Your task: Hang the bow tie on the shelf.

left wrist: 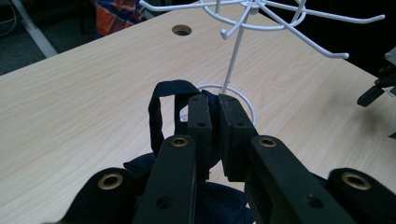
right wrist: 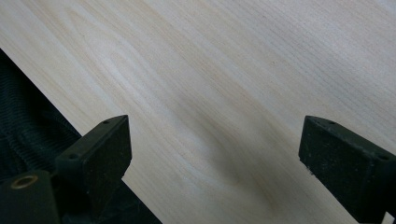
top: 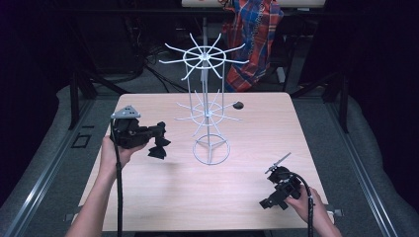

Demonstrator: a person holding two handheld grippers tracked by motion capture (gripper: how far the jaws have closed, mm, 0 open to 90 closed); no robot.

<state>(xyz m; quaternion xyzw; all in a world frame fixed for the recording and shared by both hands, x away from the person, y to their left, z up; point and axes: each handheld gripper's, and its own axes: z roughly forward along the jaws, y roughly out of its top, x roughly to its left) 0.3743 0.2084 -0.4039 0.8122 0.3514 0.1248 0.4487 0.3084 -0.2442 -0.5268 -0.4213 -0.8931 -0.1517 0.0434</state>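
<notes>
We note left gripper [top: 159,140] clamped on dark navy fabric loop [left wrist: 161,109], at 9 o'clock of white wire rack [top: 210,116]; right gripper [right wrist: 212,154] jaws spread, holding nothing, over pale wooden table [right wrist: 210,70].

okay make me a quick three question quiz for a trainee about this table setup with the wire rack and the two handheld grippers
1. True or false: the left gripper is shut on a dark fabric item.
2. What are the jaws of the right gripper doing? A) clamping the rack B) standing wide apart over bare table C) holding cloth
3. How many tiers of hooks does the white wire rack have?

Key:
1. True; its pads pinch the dark cloth, and a loop sticks up beside them.
2. B; only the wooden table lies between them.
3. Two, one above the other on a ring base.
</notes>
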